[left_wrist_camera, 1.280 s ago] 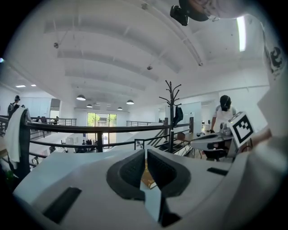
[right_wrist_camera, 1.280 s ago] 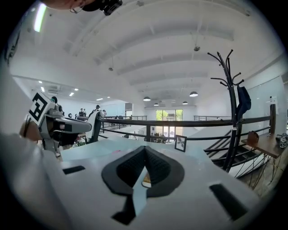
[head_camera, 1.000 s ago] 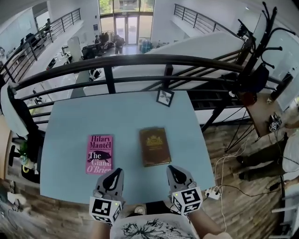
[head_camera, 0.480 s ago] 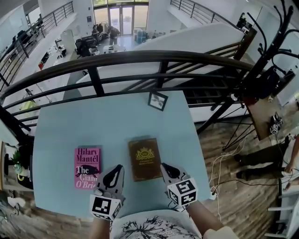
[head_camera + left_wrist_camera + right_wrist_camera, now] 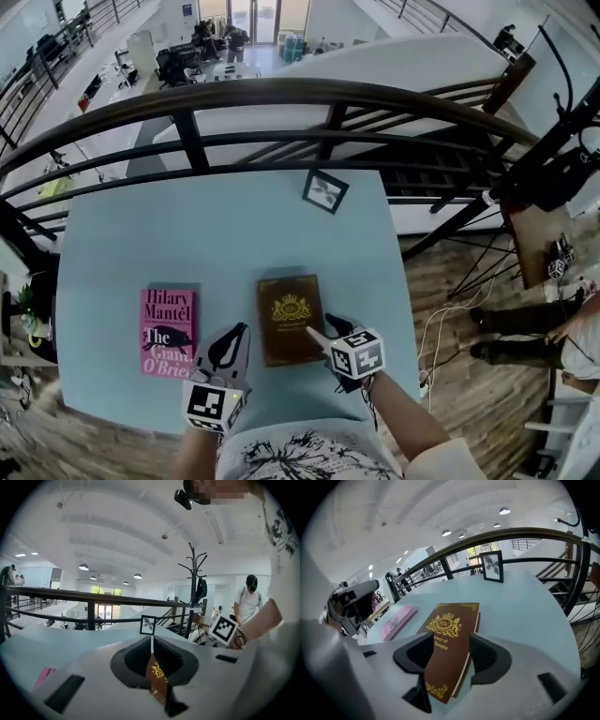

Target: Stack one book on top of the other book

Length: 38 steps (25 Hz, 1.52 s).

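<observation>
A brown book (image 5: 289, 317) with a gold crest lies flat on the light blue table (image 5: 141, 244). A pink paperback (image 5: 169, 332) lies to its left. My right gripper (image 5: 317, 335) tilts down at the brown book's near right edge. Its jaws have just been opening and stand open. In the right gripper view (image 5: 450, 641) the brown book (image 5: 450, 634) shows in the gap between them, with the pads apart from it. My left gripper (image 5: 231, 337) hovers between the two books, shut and empty. Only a slit (image 5: 152, 653) shows a strip of the brown book (image 5: 158, 679).
A small framed picture (image 5: 325, 190) stands at the table's far edge. A dark railing (image 5: 281, 94) runs behind the table, with a drop beyond. The table's right edge (image 5: 398, 309) is close to my right gripper. A person (image 5: 248, 602) stands at the far right.
Both grippers have moved forward and down toward the books. The right gripper has tipped downward over the brown book's near right edge, and its jaws have gone from shut to open.
</observation>
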Available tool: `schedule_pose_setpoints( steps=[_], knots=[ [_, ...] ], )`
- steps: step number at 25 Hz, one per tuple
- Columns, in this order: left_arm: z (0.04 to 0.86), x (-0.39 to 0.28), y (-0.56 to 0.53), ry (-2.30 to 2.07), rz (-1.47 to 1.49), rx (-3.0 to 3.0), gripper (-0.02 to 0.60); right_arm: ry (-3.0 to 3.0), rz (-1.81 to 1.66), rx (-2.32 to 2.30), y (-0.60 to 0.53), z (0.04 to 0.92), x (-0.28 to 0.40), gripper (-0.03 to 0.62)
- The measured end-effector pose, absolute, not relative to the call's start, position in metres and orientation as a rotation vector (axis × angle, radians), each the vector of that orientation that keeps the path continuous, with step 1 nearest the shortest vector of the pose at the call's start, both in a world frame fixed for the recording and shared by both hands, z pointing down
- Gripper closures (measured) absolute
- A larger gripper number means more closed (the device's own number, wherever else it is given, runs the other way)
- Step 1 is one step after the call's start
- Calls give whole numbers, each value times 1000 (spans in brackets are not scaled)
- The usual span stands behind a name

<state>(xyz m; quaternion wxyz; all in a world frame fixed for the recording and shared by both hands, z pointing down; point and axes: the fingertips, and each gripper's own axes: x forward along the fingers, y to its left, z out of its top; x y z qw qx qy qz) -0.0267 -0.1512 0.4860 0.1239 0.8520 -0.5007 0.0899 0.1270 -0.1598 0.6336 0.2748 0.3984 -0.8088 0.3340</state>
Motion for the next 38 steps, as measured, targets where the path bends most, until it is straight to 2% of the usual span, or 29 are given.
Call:
schedule_pose_setpoints(
  steps=[4, 10, 16, 29, 31, 32, 36, 38],
  knots=[
    [503, -27, -153, -1456, 288, 2451, 561, -2120, 920, 1033, -168, 658, 129, 333],
    [517, -26, -155, -1449, 336, 2435, 561, -2065, 1079, 981, -173, 682, 129, 319],
    [535, -24, -155, -1437, 402, 2402, 561, -2070, 1284, 896, -169, 686, 121, 381],
    [608, -1, -145, -1108, 620, 2018, 557, -2078, 1346, 914, -168, 688, 121, 379],
    [616, 3, -143, -1075, 605, 1964, 462, -2073, 1387, 914, -167, 688, 121, 379],
    [621, 4, -142, -1066, 618, 1941, 439, -2071, 1402, 914, -167, 689, 122, 379],
    [649, 6, -138, -1038, 679, 1847, 379, -2072, 1413, 915, -167, 690, 122, 375],
    [661, 9, -137, -1015, 658, 1814, 368, -2078, 1421, 907, -166, 690, 122, 374]
  ],
)
